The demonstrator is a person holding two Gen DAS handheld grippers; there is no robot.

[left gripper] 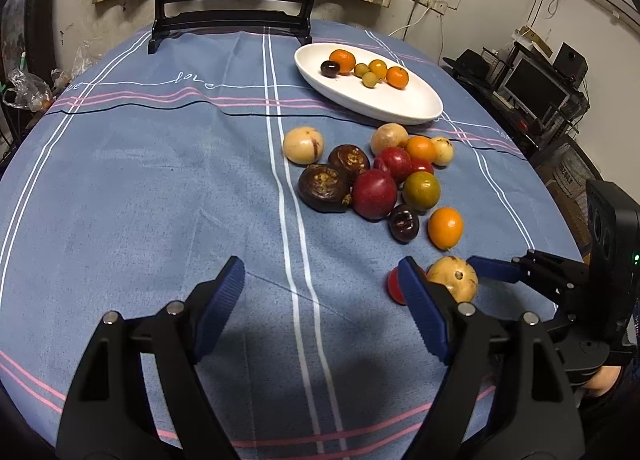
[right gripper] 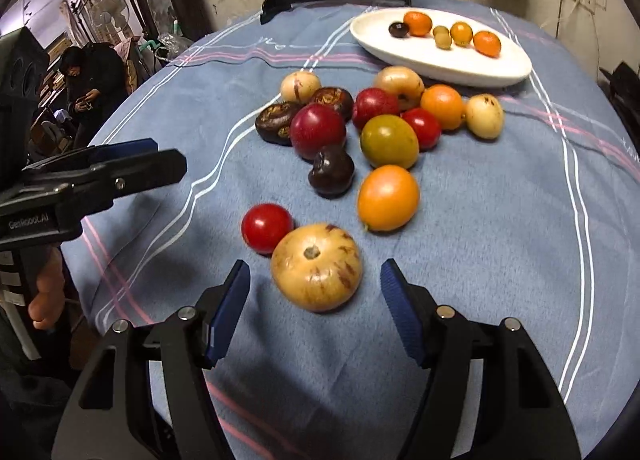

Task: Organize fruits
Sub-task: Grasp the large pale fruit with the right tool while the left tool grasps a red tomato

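Observation:
A yellow, brown-streaked round fruit lies on the blue tablecloth, its near half between the fingertips of my right gripper. The jaws are open, with a gap on each side of the fruit. A red tomato touches its left side and an orange fruit lies just beyond. Farther back is a pile of several fruits. A white oval plate behind it holds several small fruits. My left gripper hovers open over bare cloth left of the yellow fruit. One right-gripper finger shows beside that fruit.
A black wooden stand with a round panel stands at the table's far edge. A person stands beyond the table's left side. A monitor and speakers sit past the right edge. A hand holds the left gripper.

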